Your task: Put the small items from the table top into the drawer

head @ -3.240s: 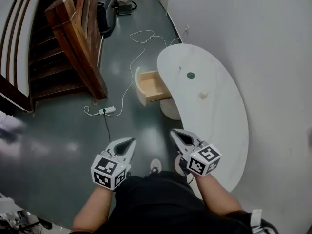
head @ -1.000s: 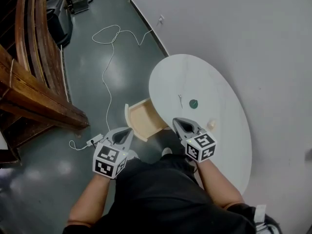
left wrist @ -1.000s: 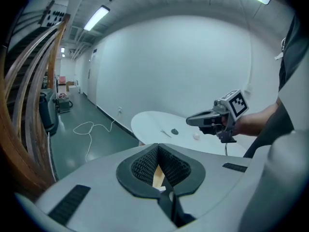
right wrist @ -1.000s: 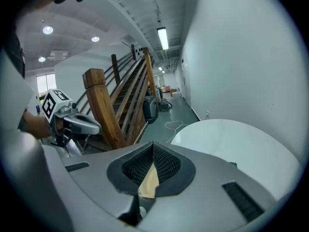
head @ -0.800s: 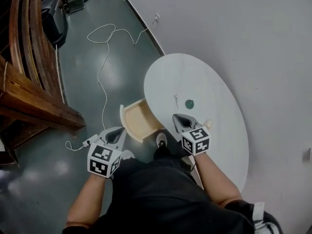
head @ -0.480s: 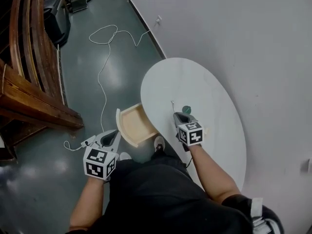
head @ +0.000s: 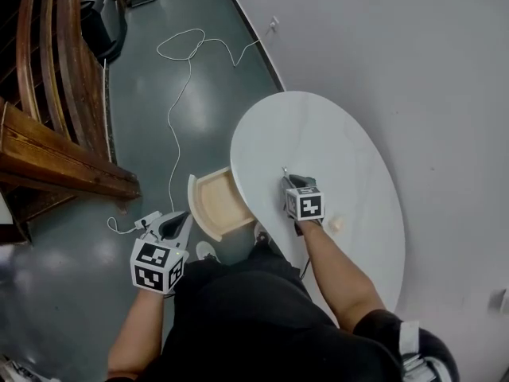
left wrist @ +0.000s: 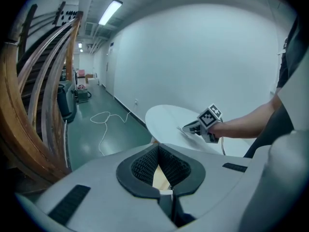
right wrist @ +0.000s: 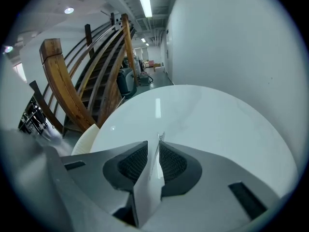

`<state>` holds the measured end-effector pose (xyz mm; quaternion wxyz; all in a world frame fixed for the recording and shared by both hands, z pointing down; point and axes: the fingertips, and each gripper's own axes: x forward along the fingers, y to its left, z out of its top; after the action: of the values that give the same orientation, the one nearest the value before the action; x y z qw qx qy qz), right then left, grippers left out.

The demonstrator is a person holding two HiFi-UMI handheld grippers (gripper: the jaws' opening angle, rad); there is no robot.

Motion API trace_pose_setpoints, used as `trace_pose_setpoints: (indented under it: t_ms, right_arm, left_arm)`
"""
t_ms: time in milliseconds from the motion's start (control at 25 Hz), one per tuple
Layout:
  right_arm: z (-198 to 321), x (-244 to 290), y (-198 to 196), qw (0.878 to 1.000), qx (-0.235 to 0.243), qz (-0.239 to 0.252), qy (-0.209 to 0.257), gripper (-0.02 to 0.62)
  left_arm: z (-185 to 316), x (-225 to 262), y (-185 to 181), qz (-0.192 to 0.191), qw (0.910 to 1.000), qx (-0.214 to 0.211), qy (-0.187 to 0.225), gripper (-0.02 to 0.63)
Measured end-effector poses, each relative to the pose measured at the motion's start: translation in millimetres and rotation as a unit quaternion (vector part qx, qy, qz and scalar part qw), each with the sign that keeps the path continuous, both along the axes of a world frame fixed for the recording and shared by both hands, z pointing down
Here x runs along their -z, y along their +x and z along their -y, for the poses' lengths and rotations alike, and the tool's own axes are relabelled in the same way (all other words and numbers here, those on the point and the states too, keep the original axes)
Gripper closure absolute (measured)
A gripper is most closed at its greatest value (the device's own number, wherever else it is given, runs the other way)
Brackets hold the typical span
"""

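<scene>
A white oval table (head: 334,146) has an open wooden drawer (head: 193,205) at its left side. My right gripper (head: 293,180) is low over the table top. Its jaws have just been opening and stand slightly apart (right wrist: 154,143), with bare table showing in the gap. A thin metal item (head: 284,170) lies just beyond the tips (right wrist: 161,137). The green disc seen earlier is hidden under this gripper. A small cream item (head: 336,224) lies to its right on the table. My left gripper (head: 181,216) is shut and empty, low beside the drawer (left wrist: 158,147).
A wooden staircase (head: 56,157) fills the left. A white cable (head: 179,78) and a power strip (head: 147,220) lie on the green floor. A plain wall (head: 413,70) runs behind the table. The person's shoe (head: 208,251) is under the drawer.
My right gripper has moved forward and down onto the table, covering the green disc, and its jaws have parted. The left gripper has sunk a little beside the drawer.
</scene>
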<state>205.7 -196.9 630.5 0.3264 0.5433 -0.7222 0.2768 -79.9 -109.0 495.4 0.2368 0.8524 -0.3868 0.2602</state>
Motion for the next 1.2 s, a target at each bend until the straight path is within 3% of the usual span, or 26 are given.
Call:
trace_pose_setpoints:
  t_ms: [400,520,840,1200]
  right_arm:
    - [5,-16,2,0.999,-0.006,-0.004,-0.040,0.538]
    - [3,-19,3,0.999,-0.015,0.010,-0.051,0.578]
    - [-4,-12,-6,0.999,-0.004,0.025,-0.034,0.580]
    - [-36,19,-71,0.996,0.058,0.074,-0.001,0.580]
  left_arm:
    - [1,0,-6,0.002,0.9999,0.014,-0.006,0.592]
    - [-2,-2,-7,0.002,0.9999,0.012,-0.007,0.592]
    - [-3,-3,-12,0.000,1.0000,0.007,-0.002,0.592]
    - [-2,-19,-18,0.005,0.9999,0.003,-0.009,0.592]
